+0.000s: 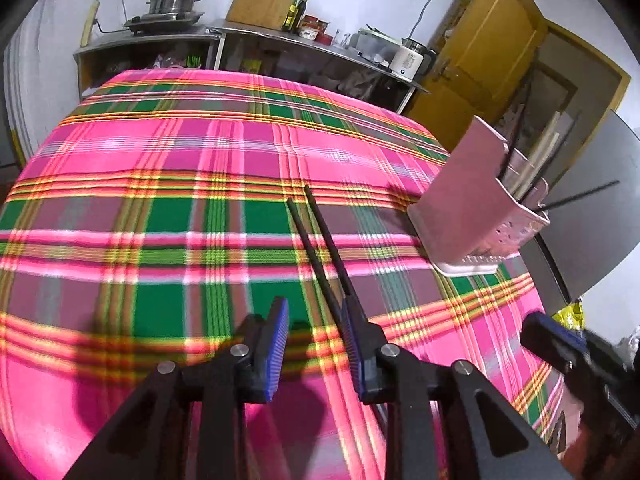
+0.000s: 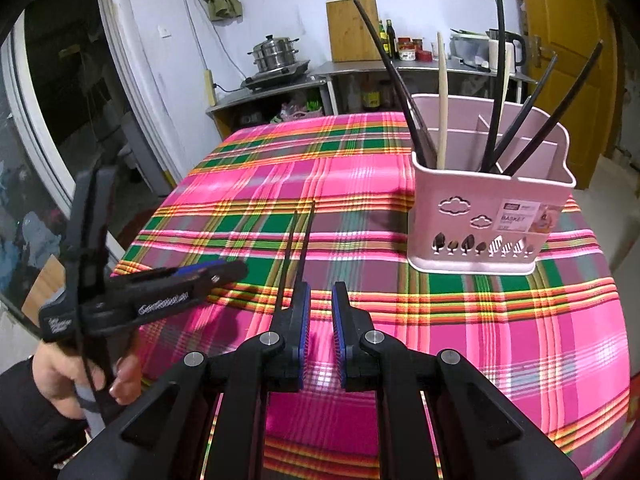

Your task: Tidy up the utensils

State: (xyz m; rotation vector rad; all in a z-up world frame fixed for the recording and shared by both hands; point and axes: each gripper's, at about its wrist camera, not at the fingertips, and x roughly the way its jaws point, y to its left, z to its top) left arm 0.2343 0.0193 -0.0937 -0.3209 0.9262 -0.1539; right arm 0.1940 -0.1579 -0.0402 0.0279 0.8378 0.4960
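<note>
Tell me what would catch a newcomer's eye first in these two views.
The loud pink, green and yellow plaid tablecloth fills both views. On it, far right, stands a pink utensil basket bristling with black chopsticks and one pale stick. Mid-table, a pair of black chopsticks lies flat, its near ends between the open jaws of the left gripper; the right gripper is empty, jaws apart.
</note>
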